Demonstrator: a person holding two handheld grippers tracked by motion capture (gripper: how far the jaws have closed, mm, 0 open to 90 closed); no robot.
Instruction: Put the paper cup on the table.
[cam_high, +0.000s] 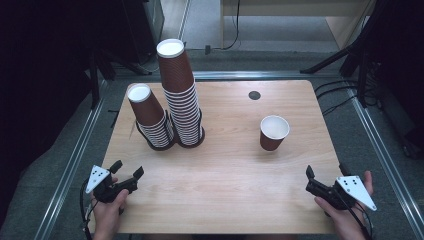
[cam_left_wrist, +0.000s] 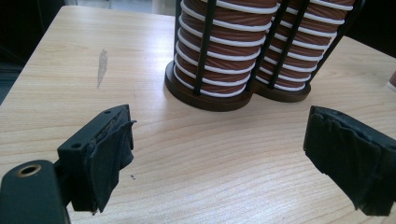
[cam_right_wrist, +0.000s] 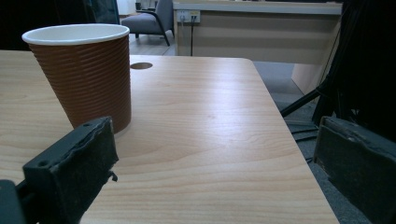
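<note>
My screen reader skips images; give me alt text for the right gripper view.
A brown ribbed paper cup stands upright on a light wooden table, just beyond the left of the right gripper's two open black jaws. Nothing lies between the jaws.

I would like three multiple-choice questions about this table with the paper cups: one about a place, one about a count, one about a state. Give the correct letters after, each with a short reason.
1. Where does the single brown cup stand on the table?
A. on the right half, apart from the stacks
B. inside a black holder
C. at the left edge

2. How many stacks of cups stand in black holders?
A. one
B. two
C. four

3. How is the right gripper?
A. shut on the cup
B. open, holding nothing
C. lying on top of a stack

Answers:
1 A: the high view shows it alone, right of the tall stack.
2 B: the tall stack and the short stack stand side by side.
3 B: the right gripper view shows its jaws wide apart, the cup ahead of them untouched.
</note>
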